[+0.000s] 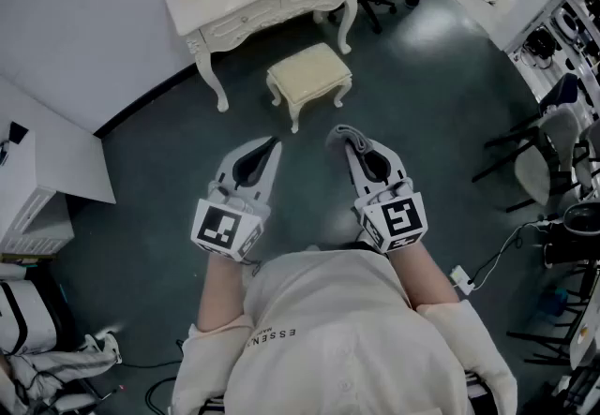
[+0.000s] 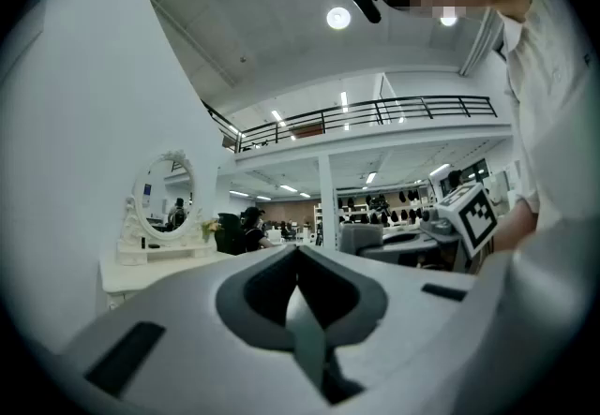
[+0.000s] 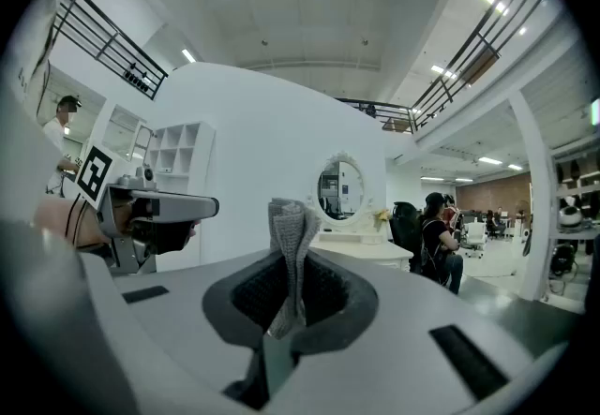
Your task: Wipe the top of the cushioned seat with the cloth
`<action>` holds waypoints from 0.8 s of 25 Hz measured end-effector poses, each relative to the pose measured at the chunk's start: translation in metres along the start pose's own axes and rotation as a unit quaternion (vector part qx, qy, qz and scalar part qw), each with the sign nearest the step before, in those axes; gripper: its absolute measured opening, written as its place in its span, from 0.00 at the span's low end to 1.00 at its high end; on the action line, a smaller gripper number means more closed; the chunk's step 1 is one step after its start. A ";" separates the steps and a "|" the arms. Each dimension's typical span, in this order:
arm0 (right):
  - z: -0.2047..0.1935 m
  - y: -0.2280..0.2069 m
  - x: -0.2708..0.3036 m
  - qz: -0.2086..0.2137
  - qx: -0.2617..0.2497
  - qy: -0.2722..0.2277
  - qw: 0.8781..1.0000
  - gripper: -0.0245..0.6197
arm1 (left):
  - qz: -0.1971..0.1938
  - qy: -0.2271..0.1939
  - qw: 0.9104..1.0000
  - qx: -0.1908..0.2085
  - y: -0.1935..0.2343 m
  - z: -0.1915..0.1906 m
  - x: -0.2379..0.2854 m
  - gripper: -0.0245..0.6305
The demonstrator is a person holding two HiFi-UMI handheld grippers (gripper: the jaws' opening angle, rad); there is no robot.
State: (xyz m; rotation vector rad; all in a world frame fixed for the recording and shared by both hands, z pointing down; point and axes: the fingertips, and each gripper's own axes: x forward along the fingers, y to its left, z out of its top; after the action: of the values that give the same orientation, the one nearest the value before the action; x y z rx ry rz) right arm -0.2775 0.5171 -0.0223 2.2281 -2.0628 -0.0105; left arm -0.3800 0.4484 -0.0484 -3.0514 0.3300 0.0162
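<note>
Nearest, the right gripper (image 1: 347, 143) is clamped on the cloth (image 1: 349, 133); the left gripper (image 1: 273, 141) is pressed together, empty. The cushioned seat (image 1: 309, 72) is seen at eleven o'clock from the cloth, well apart.

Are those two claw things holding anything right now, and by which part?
The right gripper pinches the grey cloth by one end; the rest pokes out past the jaws. The left gripper holds nothing.

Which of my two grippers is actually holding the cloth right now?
The right gripper: its jaws are shut on the folded grey cloth, which sticks out past the tips. The left gripper is shut with nothing between its jaws.
</note>
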 end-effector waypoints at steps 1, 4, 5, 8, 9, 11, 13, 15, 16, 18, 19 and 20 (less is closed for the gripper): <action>0.000 0.000 0.001 -0.001 0.000 0.001 1.000 0.08 | -0.001 0.001 1.000 0.004 0.000 -0.001 0.001 0.04; 0.000 -0.001 0.005 -0.001 0.000 0.001 1.000 0.08 | -0.006 0.004 1.000 0.009 0.001 -0.003 0.005 0.04; 0.000 -0.001 0.006 -0.001 0.000 0.001 1.000 0.08 | -0.008 0.004 1.000 0.008 0.002 -0.004 0.006 0.04; -0.001 -0.005 0.009 -0.005 0.003 0.004 1.000 0.08 | -0.011 0.008 1.000 0.005 0.003 -0.008 0.010 0.04; -0.002 -0.007 0.009 -0.007 0.004 0.005 1.000 0.08 | -0.011 0.009 1.000 0.004 0.003 -0.009 0.011 0.04; -0.004 -0.010 0.011 -0.010 0.010 0.005 1.000 0.08 | -0.010 0.008 1.000 0.002 0.004 -0.010 0.013 0.04; -0.006 -0.013 0.012 -0.012 0.013 0.008 1.000 0.08 | -0.011 0.008 1.000 0.001 0.006 -0.012 0.016 0.04; -0.009 -0.016 0.014 -0.012 0.013 0.013 1.000 0.08 | -0.009 0.010 1.000 0.002 0.006 -0.014 0.019 0.04; -0.010 -0.018 0.016 -0.012 0.013 0.016 1.000 0.08 | -0.009 0.013 1.000 0.002 0.007 -0.016 0.021 0.04; -0.014 -0.024 0.022 -0.011 0.014 0.022 1.000 0.08 | -0.009 0.018 1.000 0.004 0.009 -0.021 0.026 0.04; -0.016 -0.027 0.025 -0.010 0.015 0.025 1.000 0.08 | -0.010 0.021 1.000 0.005 0.010 -0.024 0.029 0.04; -0.019 -0.031 0.028 -0.008 0.015 0.027 0.999 0.08 | -0.008 0.025 1.000 0.006 0.011 -0.027 0.033 0.04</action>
State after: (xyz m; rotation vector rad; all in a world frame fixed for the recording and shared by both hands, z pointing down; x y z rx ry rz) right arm -0.2425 0.4927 -0.0044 2.2353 -2.0306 0.0797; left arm -0.3501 0.4284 -0.0224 -3.0461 0.3086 -0.0625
